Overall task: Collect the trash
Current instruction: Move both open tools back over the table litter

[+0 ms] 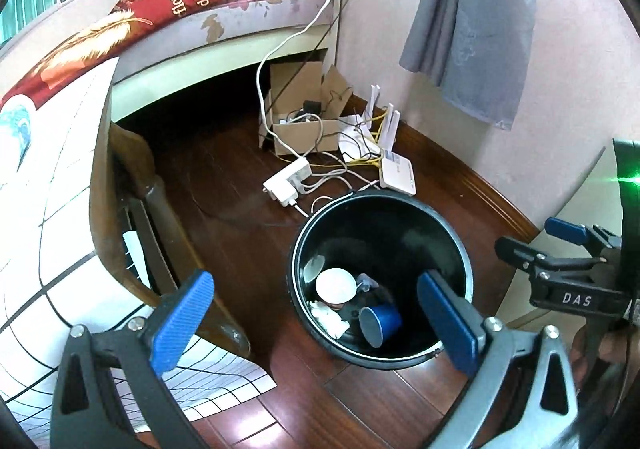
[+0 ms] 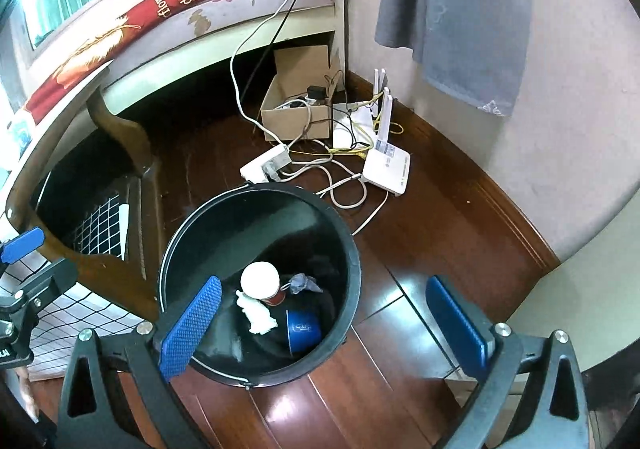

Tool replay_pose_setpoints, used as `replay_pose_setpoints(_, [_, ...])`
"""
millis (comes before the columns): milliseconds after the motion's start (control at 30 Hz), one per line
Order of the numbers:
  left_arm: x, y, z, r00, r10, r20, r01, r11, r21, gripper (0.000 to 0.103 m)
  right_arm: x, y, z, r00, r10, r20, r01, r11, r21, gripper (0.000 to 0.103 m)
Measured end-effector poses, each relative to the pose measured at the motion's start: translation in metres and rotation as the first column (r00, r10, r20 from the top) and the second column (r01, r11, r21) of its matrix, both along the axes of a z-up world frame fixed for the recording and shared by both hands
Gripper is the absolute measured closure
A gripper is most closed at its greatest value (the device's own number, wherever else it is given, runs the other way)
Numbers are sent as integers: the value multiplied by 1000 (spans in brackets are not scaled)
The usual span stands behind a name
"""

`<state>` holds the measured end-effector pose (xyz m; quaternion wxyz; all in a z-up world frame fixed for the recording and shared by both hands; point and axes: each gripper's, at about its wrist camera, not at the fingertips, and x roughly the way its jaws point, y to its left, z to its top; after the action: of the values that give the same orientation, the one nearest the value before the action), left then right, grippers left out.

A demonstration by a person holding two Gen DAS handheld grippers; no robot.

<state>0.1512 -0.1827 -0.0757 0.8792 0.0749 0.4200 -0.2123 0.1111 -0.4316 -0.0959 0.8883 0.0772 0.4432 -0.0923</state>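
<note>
Both grippers hang above a black trash bin (image 1: 380,281) standing on a dark wood floor (image 2: 440,233), beside a table draped in a white grid-pattern cloth (image 1: 52,209). The left gripper (image 1: 316,325) has its blue-padded jaws spread wide with nothing between them; the right gripper (image 2: 324,325) is likewise wide open and empty.

At the bottom of the bin lie at least 4 pieces of trash: a white-bottomed paper cup (image 2: 262,283) with a red band, a blue paper cup (image 2: 302,329) on its side, a crumpled white tissue (image 2: 258,313) and a small grey-blue scrap (image 2: 302,283). In the left wrist view a pale disc (image 1: 314,267), possibly a lid, leans against the bin's inner wall; what it is cannot be told for certain.

Judging by the loaded bin and the 2 empty grippers, the collecting looks largely done. No loose litter shows on the visible floor or on the strip of tablecloth in view. What remains in the corner is household gear, not trash: a white power strip (image 2: 266,165), a white router (image 2: 386,165) with upright antennas, tangled cables and an open cardboard box (image 2: 296,117) under the bed (image 2: 160,21). The tabletop itself is mostly out of view, so whether any trash is left there cannot be told.
</note>
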Motion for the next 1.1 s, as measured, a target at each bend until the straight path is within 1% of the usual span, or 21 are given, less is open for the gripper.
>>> replay_pose_setpoints(300, [-8,6,9,1000,5,16,-5,1000,-1,1,-5,13,11,999,46,16,-46,999,-18,0])
replay_pose_setpoints(433, [-13,14,17,999,19,33,-19,1000,-8,1,-5,15,7,999,53,-12,-53,999,-5,0])
replay_pose_setpoints(500, [-16,21,23,999,30,44,-30,1000,-8,1,-4,16,7,998,62,-10,-62,998,9,0])
replay_pose_setpoints(633, [-21,38,35,996,63,66,-62,998,-8,1,-6,27,20,995,86,52,-86,996,-13,0])
replay_pose_setpoints(733, [-26,56,47,991,93,95,-89,995,-41,1,-6,39,34,987,117,108,-113,993,-40,0])
replay_pose_setpoints(867, [-28,85,58,975,178,130,-171,983,-66,1,-5,59,49,971,163,173,-156,986,-57,0])
replay_pose_setpoints(967, [-28,112,62,956,253,148,-242,966,-87,1,-1,77,57,960,201,197,-188,979,-79,0])
replay_pose_setpoints(1100, [-28,136,62,937,313,157,-302,949,-91,1,4,106,67,942,259,214,-243,965,-99,0])
